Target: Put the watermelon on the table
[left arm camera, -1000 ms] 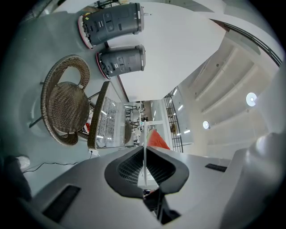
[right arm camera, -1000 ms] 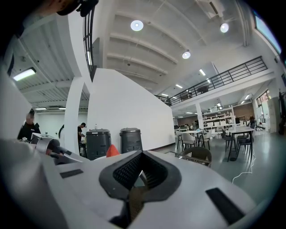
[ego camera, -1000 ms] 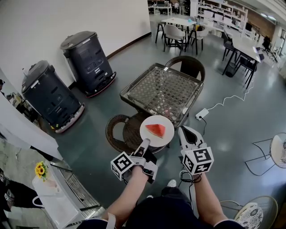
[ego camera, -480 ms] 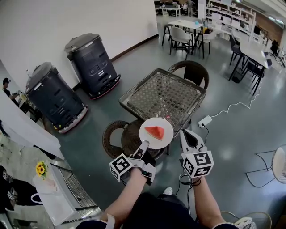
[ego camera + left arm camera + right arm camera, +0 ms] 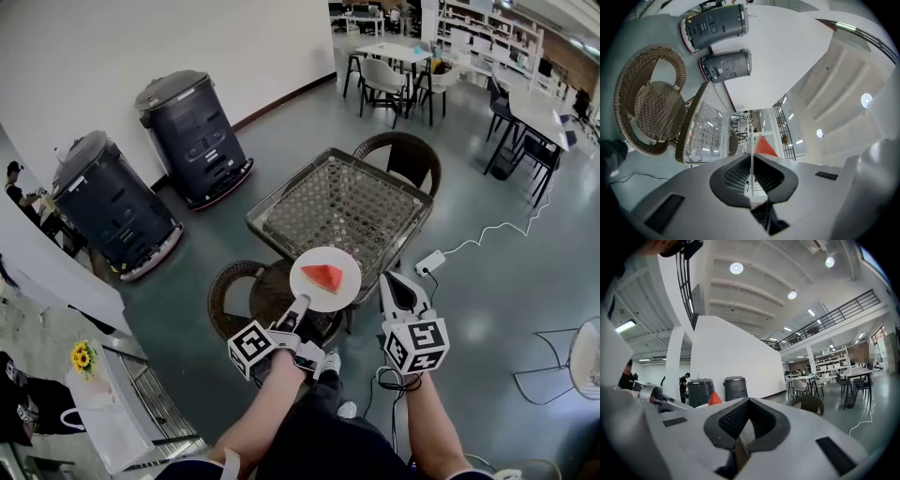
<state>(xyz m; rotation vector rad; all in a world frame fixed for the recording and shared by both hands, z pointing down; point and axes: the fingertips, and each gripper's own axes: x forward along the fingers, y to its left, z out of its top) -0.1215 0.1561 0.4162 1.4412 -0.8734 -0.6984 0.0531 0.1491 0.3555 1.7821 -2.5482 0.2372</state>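
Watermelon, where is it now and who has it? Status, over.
Left gripper shut on plate rim; right gripper shut, empty. Watermelon slice on plate, not yet on table. Wicker chair below, near table's edge. Over.

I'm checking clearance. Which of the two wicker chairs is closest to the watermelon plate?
The near wicker chair, on this side of the table, partly below the plate; the far wicker chair stands behind the table.

watermelon slice (image 5: 323, 277): 1 | white plate (image 5: 305, 289): 1 | glass-topped wicker table (image 5: 337, 202): 1 | wicker chairs (image 5: 403, 150) (image 5: 230, 286): 2 | dark grey bins (image 5: 192, 131) (image 5: 112, 202): 2 | grippers: 2, left gripper (image 5: 302, 305) and right gripper (image 5: 394, 279) | white power strip (image 5: 431, 262): 1 | sunflower bunch (image 5: 84, 356): 1 | person at far left (image 5: 13, 178): 1
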